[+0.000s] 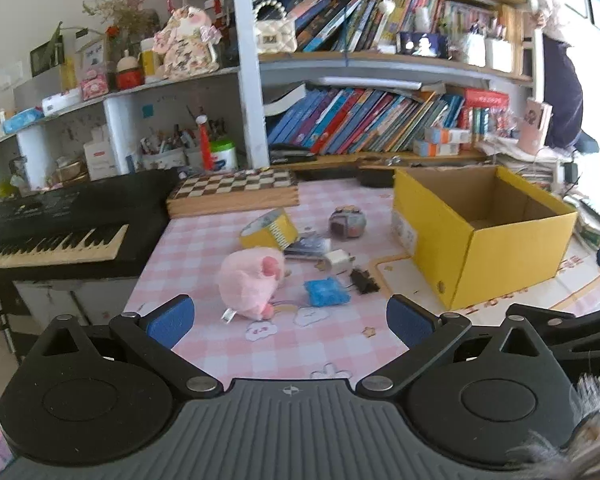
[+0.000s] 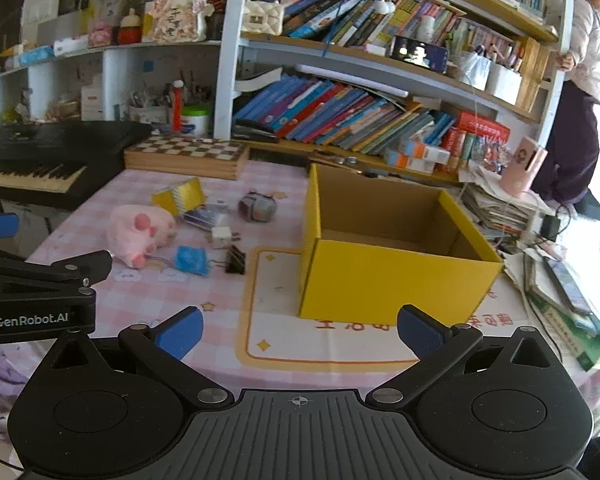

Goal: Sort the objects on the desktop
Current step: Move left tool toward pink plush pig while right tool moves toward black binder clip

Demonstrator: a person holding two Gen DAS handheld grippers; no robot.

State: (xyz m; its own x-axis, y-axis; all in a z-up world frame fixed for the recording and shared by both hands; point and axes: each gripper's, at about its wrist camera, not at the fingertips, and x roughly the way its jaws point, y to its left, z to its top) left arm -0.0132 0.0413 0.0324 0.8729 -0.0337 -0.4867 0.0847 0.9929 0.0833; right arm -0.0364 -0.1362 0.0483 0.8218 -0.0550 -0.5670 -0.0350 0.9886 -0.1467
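Observation:
Small objects lie scattered on the pink checked tablecloth [image 1: 228, 344]: a pink plush pig [image 1: 250, 282] [image 2: 138, 234], a blue fuzzy pouch [image 1: 326, 292] [image 2: 192, 260], a black binder clip [image 1: 364, 280] [image 2: 235, 260], a white charger plug [image 1: 338, 259] [image 2: 221, 234], a yellow tape box [image 1: 269, 229] [image 2: 179, 196], a dark flat packet [image 1: 308, 246] and a grey round toy [image 1: 347, 221] [image 2: 257, 207]. An open yellow cardboard box [image 1: 500, 264] [image 2: 384, 280] stands empty to their right. My left gripper [image 1: 290, 320] is open just short of the pig. My right gripper [image 2: 300, 332] is open in front of the yellow box.
A black keyboard piano [image 1: 60, 224] [image 2: 32, 160] fills the left edge. A wooden chessboard box [image 1: 234, 192] [image 2: 186, 156] lies at the back. Bookshelves [image 1: 380, 120] stand behind the table, paper stacks [image 2: 496, 204] lie at the right, and a person [image 2: 580, 80] stands far right.

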